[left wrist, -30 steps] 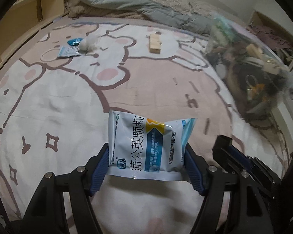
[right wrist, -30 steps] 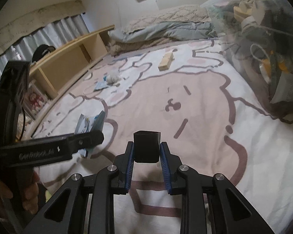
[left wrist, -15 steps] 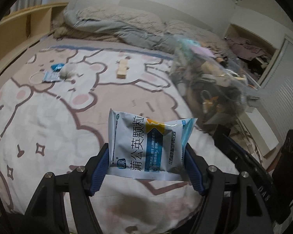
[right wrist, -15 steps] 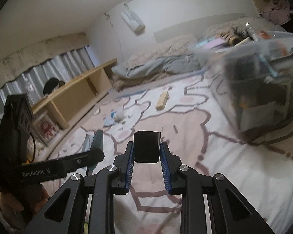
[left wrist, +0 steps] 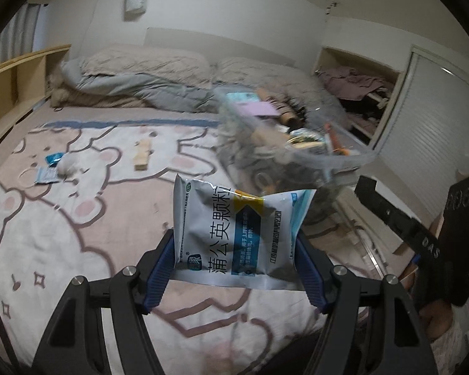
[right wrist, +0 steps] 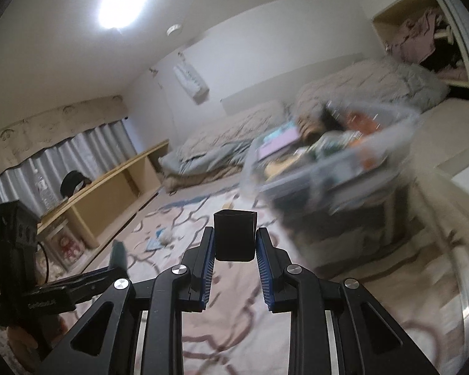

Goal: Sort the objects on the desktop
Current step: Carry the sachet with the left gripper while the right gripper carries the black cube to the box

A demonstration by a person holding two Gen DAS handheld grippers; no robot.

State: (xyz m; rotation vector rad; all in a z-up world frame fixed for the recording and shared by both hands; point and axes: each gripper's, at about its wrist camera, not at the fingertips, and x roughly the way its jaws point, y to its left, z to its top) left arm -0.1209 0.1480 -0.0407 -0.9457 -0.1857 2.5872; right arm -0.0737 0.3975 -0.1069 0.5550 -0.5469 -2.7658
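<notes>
My left gripper is shut on a white and blue medicine sachet with Chinese print, held up above the bed. My right gripper is shut on a small black square cup, also raised. A clear plastic bin full of mixed items stands on the bed ahead and to the right; it shows blurred in the right wrist view. The left gripper shows at the lower left of the right wrist view.
On the bear-print bedspread lie a wooden block, a white fluffy ball and small blue packets. A rumpled duvet lies at the bed's head. A wooden shelf runs along the left.
Both grippers have risen and tilted upward with their objects still held. The clear bin now sits nearer the centre of both views.
</notes>
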